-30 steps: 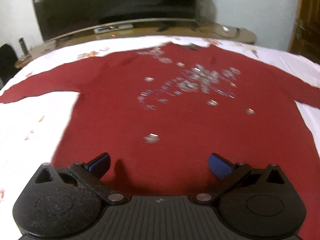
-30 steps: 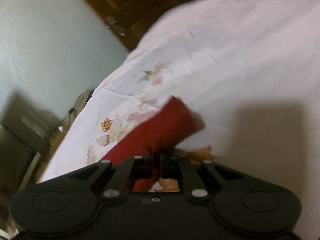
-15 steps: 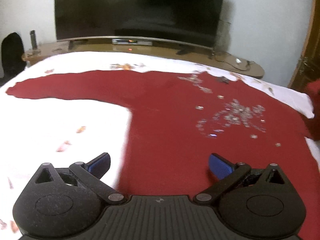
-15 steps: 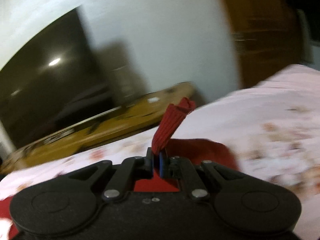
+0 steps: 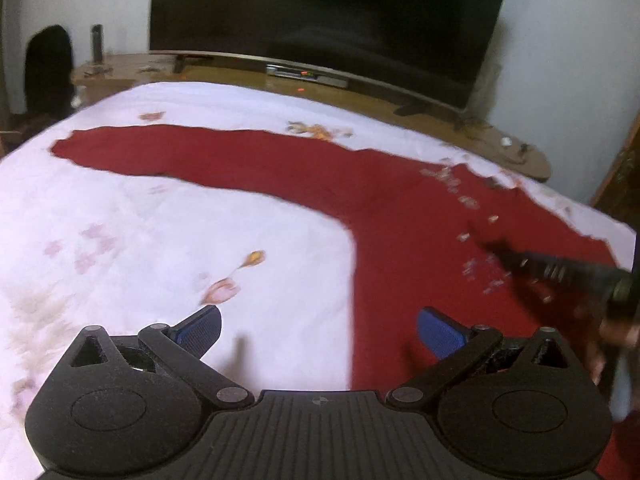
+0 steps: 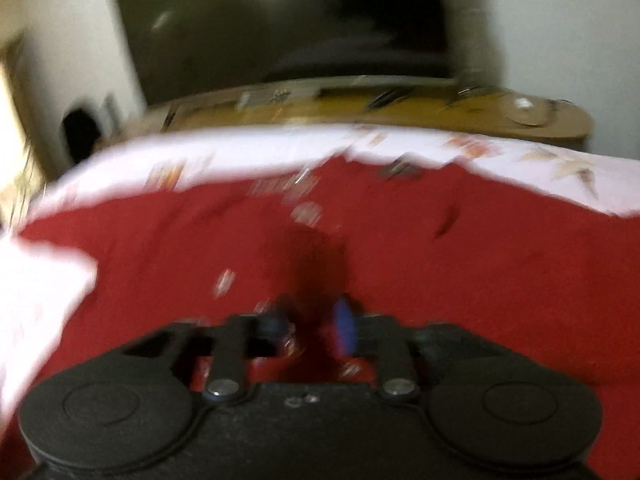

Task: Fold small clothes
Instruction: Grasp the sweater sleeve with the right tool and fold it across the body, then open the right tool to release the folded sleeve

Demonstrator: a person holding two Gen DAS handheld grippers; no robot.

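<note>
Across the bed [image 5: 120,216], a limp, light sweater [image 5: 400,208] is spread; its sleeve [image 5: 168,152] at ten o'clock is best pinched by the wide left gripper [image 5: 320,330], while the right gripper [image 6: 312,326] is opening with red fabric seen blurred between its jaws.

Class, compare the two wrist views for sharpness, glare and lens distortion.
Left wrist view: fairly sharp, though the red sweater edges smear slightly; fisheye curves the television. Right wrist view: heavy motion blur across the sweater and bedsheet, and a lamp glare spot on the screen.
</note>
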